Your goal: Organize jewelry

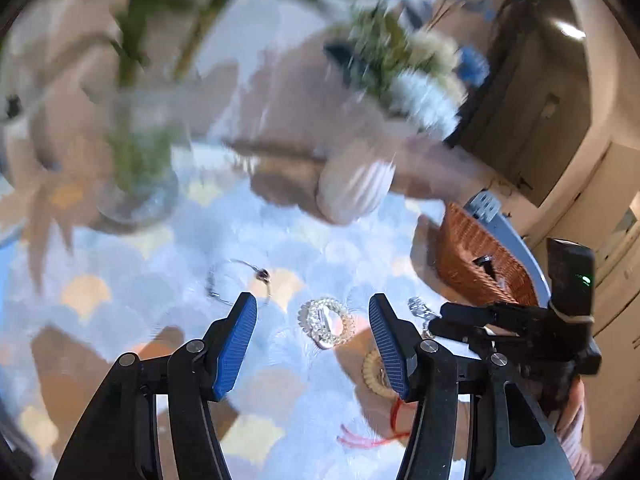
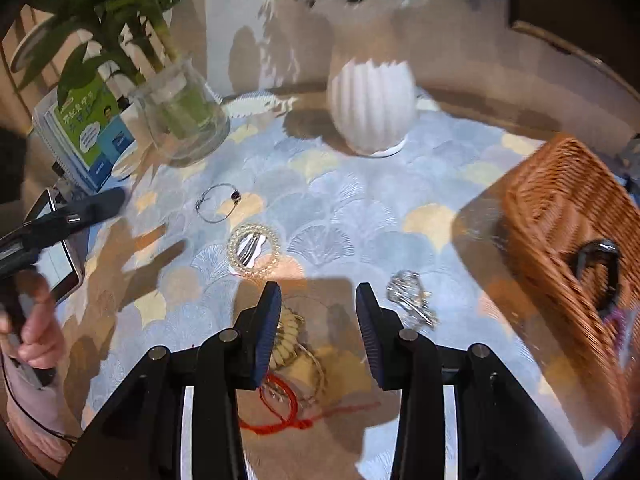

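Observation:
Jewelry lies on a patterned tablecloth. A pearl bracelet [image 1: 327,322] [image 2: 253,251] lies just ahead of my open left gripper [image 1: 313,306]. A thin wire bangle with a dark bead [image 1: 240,280] [image 2: 219,202] lies farther left. A silver sparkly piece [image 2: 410,296] [image 1: 419,307] sits right of my open right gripper [image 2: 318,294]. Under the right gripper lie a cream beaded bracelet [image 2: 285,340] and a red cord bracelet [image 2: 280,408]. A wicker basket [image 2: 560,240] [image 1: 476,264] holds a dark bangle [image 2: 598,276]. Both grippers are empty.
A white ribbed vase [image 2: 372,108] with flowers stands at the back. A glass vase [image 2: 184,120] with a green plant stands back left, next to a booklet [image 2: 88,132]. A phone-like device [image 2: 56,256] lies at the left edge.

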Tool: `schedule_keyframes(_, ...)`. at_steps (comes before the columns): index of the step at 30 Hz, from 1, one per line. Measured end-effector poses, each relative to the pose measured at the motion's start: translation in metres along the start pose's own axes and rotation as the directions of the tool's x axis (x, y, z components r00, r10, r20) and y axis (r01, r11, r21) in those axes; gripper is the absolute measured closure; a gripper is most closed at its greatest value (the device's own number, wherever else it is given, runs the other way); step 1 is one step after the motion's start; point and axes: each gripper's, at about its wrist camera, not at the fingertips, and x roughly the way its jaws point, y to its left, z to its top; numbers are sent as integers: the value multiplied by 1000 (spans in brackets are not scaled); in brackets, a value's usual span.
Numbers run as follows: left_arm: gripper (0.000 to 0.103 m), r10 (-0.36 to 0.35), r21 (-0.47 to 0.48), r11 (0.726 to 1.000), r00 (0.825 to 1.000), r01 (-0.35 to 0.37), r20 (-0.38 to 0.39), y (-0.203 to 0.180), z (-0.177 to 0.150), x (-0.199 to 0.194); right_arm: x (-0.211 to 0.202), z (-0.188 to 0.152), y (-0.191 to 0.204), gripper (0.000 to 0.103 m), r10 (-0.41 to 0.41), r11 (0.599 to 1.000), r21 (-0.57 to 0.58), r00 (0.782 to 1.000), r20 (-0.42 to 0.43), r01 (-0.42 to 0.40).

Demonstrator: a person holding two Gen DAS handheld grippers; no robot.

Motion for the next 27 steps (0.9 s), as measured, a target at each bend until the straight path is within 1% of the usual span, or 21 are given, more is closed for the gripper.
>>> schedule_keyframes(1,43,-16,-20,1000,1000,15,-19,0,2,15,6,2,0,61,11,1000,-4,1000,-7,-11)
schedule_keyframes(3,43,-18,-43,999,999,16,-43,1,2,41,22,2,0,61,42,999,0,999,-33,-42)
schedule_keyframes(6,43,-42,-63,997,997,38,-58,5,-7,65,41,-5,-1,62,83,997,6,995,-61,-83)
schedule_keyframes(7,43,-46,-63,997,996,42,-70,6,-12,71,44,-8,0,62,84,996,2,994,-65,-84)
schedule_keyframes(10,43,-32,-48,998,996,29,-80,6,-16,74,46,-13,-1,63,84,996,2,994,-69,-84)
schedule_keyframes(12,43,-52,-60,997,996,48,-69,7,-17,72,43,-15,1,63,116,993,-1,991,-64,-116)
schedule_keyframes(14,43,-68,-59,996,995,64,-70,7,-17,71,42,-16,6,63,104,994,-25,992,-64,-106)
schedule_keyframes(15,43,-69,-56,996,995,65,-74,7,-16,71,44,-17,8,64,92,995,-37,993,-70,-95)
schedule_keyframes(16,43,-68,-51,997,994,63,-85,5,-16,73,45,-18,10,71,84,995,-43,994,-74,-87)
schedule_keyframes(17,45,-61,-49,997,994,57,-92,5,-17,75,48,-18,12,80,77,995,-50,994,-83,-81)
schedule_keyframes(19,50,-52,-47,998,993,48,-102,4,-18,79,48,-20,14,82,70,995,-62,994,-81,-75)
schedule_keyframes(22,51,-56,-47,998,991,51,-120,3,-20,83,48,-21,19,83,56,995,-84,995,-78,-63)
schedule_keyframes(23,53,-53,-42,998,991,48,-124,2,-21,84,48,-21,18,83,56,995,-84,995,-77,-62)
schedule_keyframes(24,60,-44,-32,999,991,40,-128,0,-22,86,48,-21,19,83,55,994,-86,996,-76,-62)
schedule_keyframes(25,63,-38,-23,999,990,35,-132,-1,-23,88,48,-21,19,83,55,994,-87,996,-75,-61)
schedule_keyframes(27,81,-17,-3,1000,990,17,-141,-4,-25,91,47,-21,18,83,52,994,-90,996,-73,-59)
